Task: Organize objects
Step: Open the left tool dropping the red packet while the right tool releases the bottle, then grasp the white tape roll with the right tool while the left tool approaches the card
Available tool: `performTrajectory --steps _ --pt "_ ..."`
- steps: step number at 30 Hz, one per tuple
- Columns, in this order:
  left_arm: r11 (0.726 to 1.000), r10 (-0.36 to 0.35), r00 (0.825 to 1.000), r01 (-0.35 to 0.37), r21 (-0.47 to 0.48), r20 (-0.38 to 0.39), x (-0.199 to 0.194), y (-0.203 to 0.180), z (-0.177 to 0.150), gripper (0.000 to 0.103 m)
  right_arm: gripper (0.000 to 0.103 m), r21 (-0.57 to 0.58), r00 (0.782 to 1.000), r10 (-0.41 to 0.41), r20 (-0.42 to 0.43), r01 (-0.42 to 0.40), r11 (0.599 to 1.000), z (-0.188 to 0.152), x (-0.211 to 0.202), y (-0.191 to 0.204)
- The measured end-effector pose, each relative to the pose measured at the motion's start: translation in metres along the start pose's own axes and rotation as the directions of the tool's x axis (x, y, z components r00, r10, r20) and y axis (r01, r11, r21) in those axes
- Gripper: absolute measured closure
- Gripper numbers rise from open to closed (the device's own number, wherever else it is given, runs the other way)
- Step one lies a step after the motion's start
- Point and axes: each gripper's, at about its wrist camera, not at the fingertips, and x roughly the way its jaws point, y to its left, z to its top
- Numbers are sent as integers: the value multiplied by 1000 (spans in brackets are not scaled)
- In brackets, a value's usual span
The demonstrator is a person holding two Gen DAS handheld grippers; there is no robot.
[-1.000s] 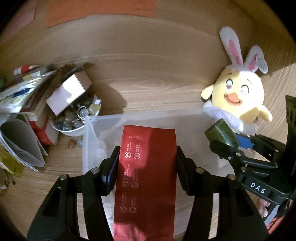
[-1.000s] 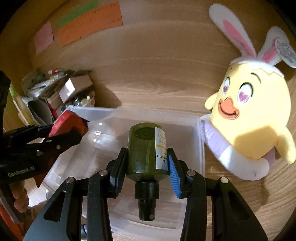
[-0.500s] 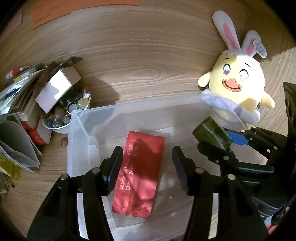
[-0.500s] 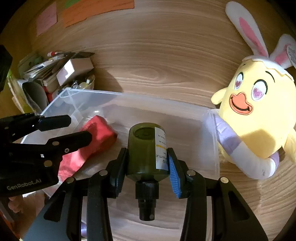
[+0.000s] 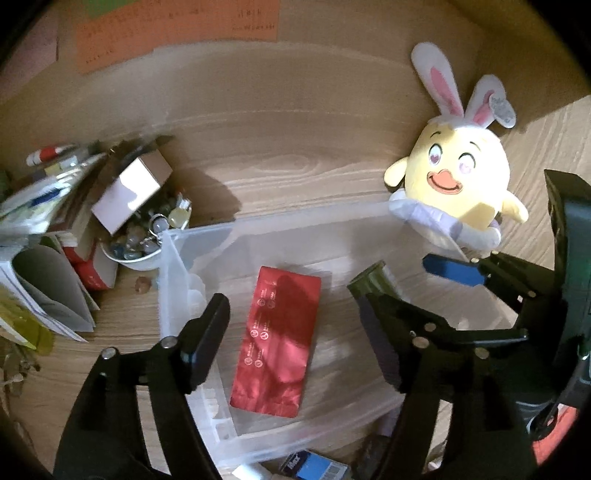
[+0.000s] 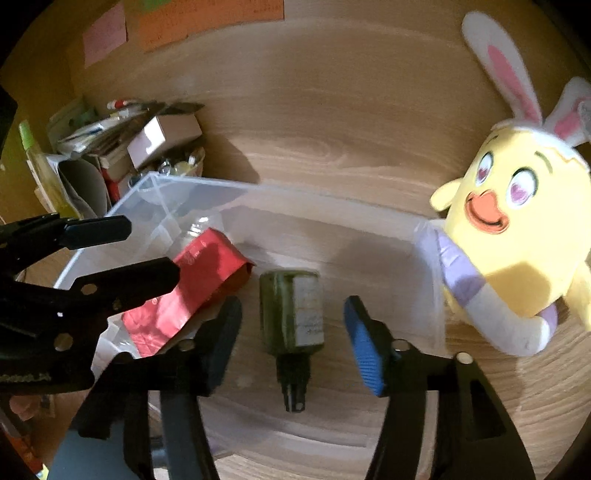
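Plush chick beside orange notes

Red foil pouch with small white print, lying in a clear, colourless plastic bin beside a dark olive-green bottle with a white label and black nozzle. Yellow plush chick with orange beak, pink-lined white rabbit ears and pale lilac-and-white base; black gripper fingers, one pad on the right gripper bright blue. Light wood-grain table, orange and pink paper notes at the back.
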Motion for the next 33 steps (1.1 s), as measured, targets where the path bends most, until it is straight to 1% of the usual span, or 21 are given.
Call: performTrajectory --steps 4,6,8,10,15,19,26,33 --pt "1000 -6 1000 6 -1 20 -15 0 0 20 33 -8 999 -27 43 28 1000 2 -15 3" --pt "1000 -1 999 1 2 33 -23 0 -1 17 26 -13 997 -45 62 46 999 3 -23 4" --pt "1000 7 999 -7 5 46 -31 0 -3 13 23 -18 995 -57 79 58 998 3 -31 4" --pt "1000 12 998 -13 10 58 -38 -1 -5 9 23 -21 994 -59 92 61 998 1 -40 5" --pt "1000 23 997 -24 19 78 -53 -2 -16 6 22 -2 993 -34 112 35 999 -3 -58 2" --pt "999 34 996 -37 30 79 -62 -3 -29 6 20 22 990 -11 141 8 1000 -10 -77 -2" --pt "998 46 996 -48 33 73 -81 0 -53 6 19 30 984 -14 177 9 1000 -26 -105 -2" --pt "998 59 996 -60 18 61 -98 8 -77 6 18 47 982 -16 190 7 999 -49 -123 -3"
